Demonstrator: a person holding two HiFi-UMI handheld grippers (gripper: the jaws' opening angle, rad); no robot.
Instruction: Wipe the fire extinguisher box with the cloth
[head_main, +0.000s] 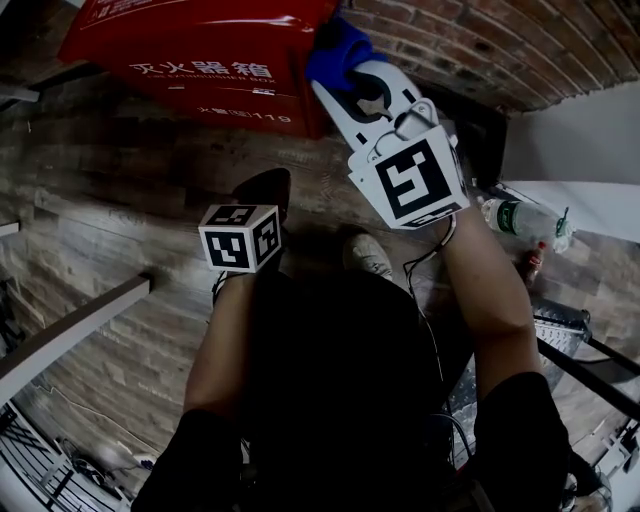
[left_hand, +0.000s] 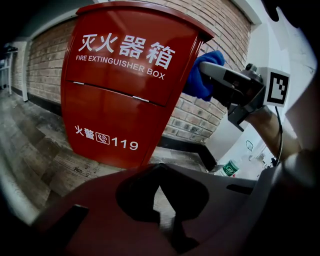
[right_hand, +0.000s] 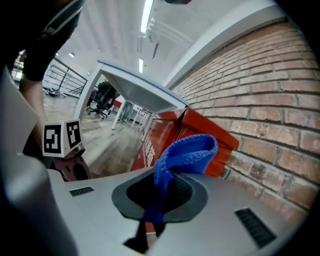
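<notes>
Cloth (right_hand: 186, 150) pinched in the right gripper (right_hand: 150, 227) fingers juts beyond them at the fire extinguisher box (left_hand: 125, 85) corner and probably wants firm, even strokes, while the left gripper (left_hand: 161, 197) fingers are pressed together, empty.

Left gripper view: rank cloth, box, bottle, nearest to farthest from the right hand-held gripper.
1. Cloth: clamped in the right hand-held gripper.
2. Box: just left of the cloth.
3. Bottle: low right, down on the floor.
</notes>
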